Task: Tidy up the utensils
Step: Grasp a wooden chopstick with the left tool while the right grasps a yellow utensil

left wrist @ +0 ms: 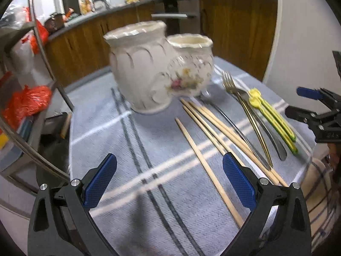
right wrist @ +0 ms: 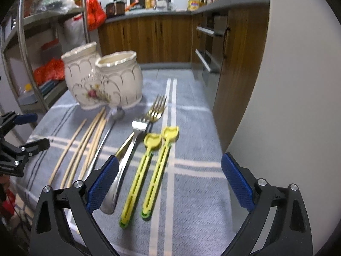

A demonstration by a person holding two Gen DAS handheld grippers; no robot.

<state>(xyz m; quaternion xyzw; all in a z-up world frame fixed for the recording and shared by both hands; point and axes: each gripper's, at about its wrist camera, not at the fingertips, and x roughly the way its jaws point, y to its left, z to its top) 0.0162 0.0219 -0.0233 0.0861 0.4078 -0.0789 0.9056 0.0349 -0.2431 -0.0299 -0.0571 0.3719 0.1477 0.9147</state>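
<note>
A cream double ceramic holder [left wrist: 153,68] [right wrist: 102,81] with a flower print stands at the far end of a grey striped cloth [left wrist: 119,132] [right wrist: 191,170]. In front of it lie several wooden chopsticks [left wrist: 204,132] [right wrist: 85,147], a spoon [right wrist: 102,140], two forks [left wrist: 245,106] [right wrist: 136,132] and two yellow plastic utensils [left wrist: 270,115] [right wrist: 153,170]. My left gripper [left wrist: 170,181] is open and empty, above the cloth just left of the chopsticks. My right gripper [right wrist: 170,183] is open and empty, above the yellow utensils' handles.
A metal shelf rack with red bags [left wrist: 27,102] [right wrist: 49,70] stands to the left of the table. Wooden kitchen cabinets [right wrist: 153,36] and a counter run behind. A white wall [right wrist: 287,85] rises on the right.
</note>
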